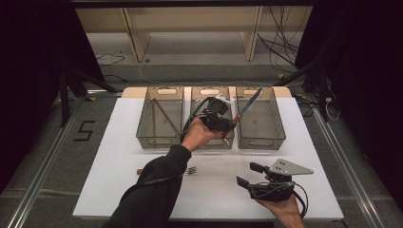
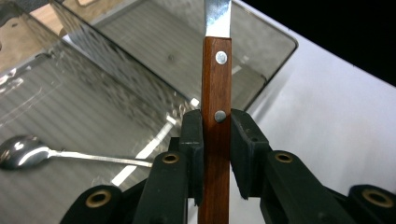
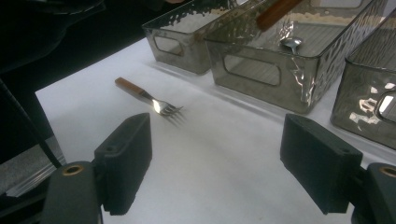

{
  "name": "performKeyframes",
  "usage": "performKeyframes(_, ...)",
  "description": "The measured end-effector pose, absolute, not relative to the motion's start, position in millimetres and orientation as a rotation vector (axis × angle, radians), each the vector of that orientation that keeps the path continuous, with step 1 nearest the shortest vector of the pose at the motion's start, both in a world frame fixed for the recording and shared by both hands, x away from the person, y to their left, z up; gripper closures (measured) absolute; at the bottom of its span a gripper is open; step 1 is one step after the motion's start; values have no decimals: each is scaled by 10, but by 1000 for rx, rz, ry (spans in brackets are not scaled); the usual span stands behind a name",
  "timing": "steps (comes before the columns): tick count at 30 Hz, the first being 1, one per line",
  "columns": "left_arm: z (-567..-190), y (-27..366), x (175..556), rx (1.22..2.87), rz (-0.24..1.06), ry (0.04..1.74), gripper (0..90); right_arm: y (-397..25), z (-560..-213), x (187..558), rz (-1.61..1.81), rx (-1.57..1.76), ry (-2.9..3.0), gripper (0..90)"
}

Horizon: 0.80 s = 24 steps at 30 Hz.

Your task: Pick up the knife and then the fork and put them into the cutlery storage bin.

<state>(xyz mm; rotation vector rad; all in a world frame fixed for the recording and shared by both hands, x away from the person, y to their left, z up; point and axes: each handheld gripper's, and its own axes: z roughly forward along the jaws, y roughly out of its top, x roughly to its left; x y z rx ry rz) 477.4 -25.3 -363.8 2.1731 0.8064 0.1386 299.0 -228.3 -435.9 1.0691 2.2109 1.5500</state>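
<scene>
The left tongs point(image 1: 227, 124) are clenching a knife with a brown wooden handle and a silver metal blade point(image 1: 246, 108). In the left gripper view, the two black jaws are pressing on both sides of the riveted handle point(image 2: 216, 116), and the blade is pointing up and away from the tongs. In the high view, the person's left hand point(image 1: 197, 135) is holding these tongs above the middle one of three clear smoky plastic bins. The knife is slanting up to the right, so its blade is lying over the gap between the middle bin point(image 1: 211, 142) and the right bin point(image 1: 260, 140).

A silver metal spoon point(image 2: 28, 151) is lying on the floor of the middle bin, and it is also showing in the right gripper view point(image 3: 292, 43). In the left bin point(image 1: 159, 141), two thin brown sticks point(image 1: 164, 114) are leaning against the walls.

The right tongs point(image 1: 247, 174) are released, with the jaws standing wide apart, and they are hanging low over the white tabletop point(image 1: 123, 156) near its front right part. A fork with a brown wooden handle and silver metal prongs point(image 3: 149, 99) is lying flat on the tabletop in front of the bins, well apart from the right tongs. In the high view, the person's dark sleeve point(image 1: 152, 190) is covering the middle of this fork.
</scene>
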Motion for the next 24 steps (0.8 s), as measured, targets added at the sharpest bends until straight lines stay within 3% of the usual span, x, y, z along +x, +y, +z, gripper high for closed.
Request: performKeyframes(24, -3713, -658, 5076, 2129, 98, 871, 757, -2267, -4370, 2970, 1561, 1058, 2234, 258)
